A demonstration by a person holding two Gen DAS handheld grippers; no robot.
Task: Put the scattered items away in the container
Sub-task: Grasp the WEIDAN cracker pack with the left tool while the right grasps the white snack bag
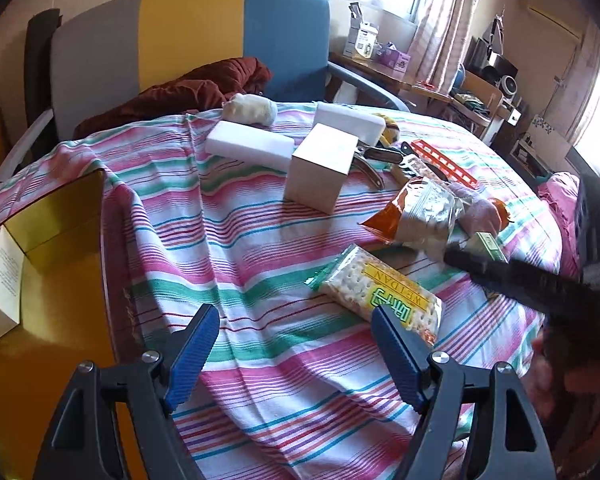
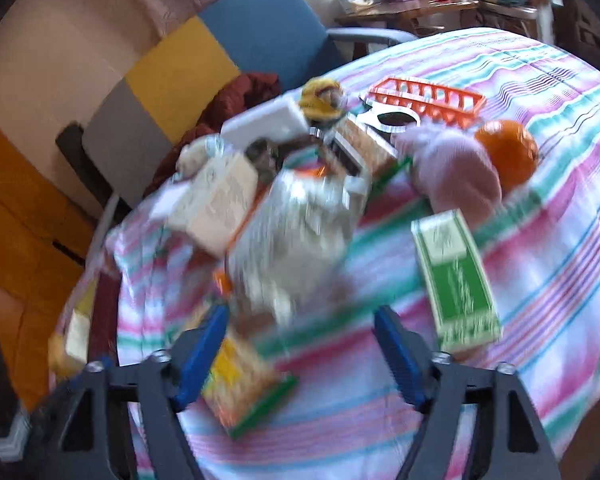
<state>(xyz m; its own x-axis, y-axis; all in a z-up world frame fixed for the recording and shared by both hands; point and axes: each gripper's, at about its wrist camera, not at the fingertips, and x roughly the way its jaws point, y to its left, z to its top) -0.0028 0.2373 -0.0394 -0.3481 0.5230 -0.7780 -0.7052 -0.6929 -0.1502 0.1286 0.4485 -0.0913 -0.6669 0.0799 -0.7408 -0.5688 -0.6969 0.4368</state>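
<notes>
- The left gripper hung with its blue-padded jaws spread wide and nothing between them, over bare striped cloth just short of the clear-wrapped packet of pale crackers with a yellow label
- The right gripper also stood with jaws apart; the right wrist view was smeared, and no item could be seen pinched between its pads, though a crumpled silver foil snack bag with orange edges sat just ahead of them
- The yellow open box serving as the container stood at the left edge of the bed, a white carton already inside it; the scattered items lay well apart from it, toward the middle and right
- Still out on the cloth were a pale wooden cube-shaped box, two white foam blocks, a green and white flat carton, an orange round fruit, a pink soft knitted bundle and an orange plastic slotted rack
- Judged risks: the foil bag was light and slippery, so a grip on one loose corner could let it slide out on the way across
- The cloth was rumpled and soft, so a low approach might snag a fold and drag neighbouring things along
- The fruit could roll off the bed if nudged
- Both grippers were close around the cracker packet, so reaching for it together could make them collide
</notes>
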